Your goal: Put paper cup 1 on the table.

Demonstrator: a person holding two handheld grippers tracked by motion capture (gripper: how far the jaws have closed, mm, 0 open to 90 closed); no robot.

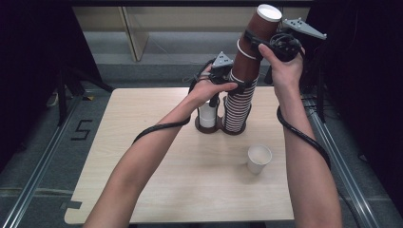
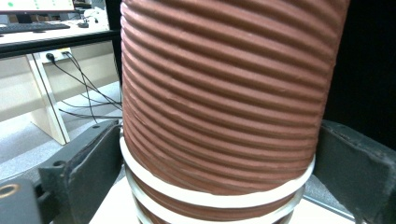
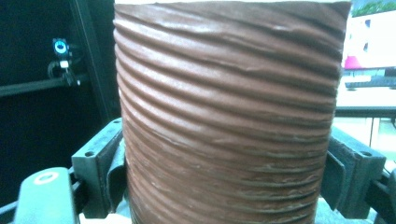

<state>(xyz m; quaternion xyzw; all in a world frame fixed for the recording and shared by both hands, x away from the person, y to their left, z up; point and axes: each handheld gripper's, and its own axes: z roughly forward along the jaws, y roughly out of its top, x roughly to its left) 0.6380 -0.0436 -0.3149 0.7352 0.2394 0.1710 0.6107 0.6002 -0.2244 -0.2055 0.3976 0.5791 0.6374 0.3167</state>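
A tall stack of brown ribbed paper cups stands in a dark holder at the far middle of the table. My left gripper is shut on the stack partway up, and its jaws press both sides of the ribbed wall just above white rims. Higher up, the top brown cup tilts to the right, partly drawn out of the stack. My right gripper is shut on this top cup.
A white cup sits in the holder's left slot. Another white cup stands alone on the wooden table toward the near right. Cables trail along both forearms. Dark frames and rails flank the table.
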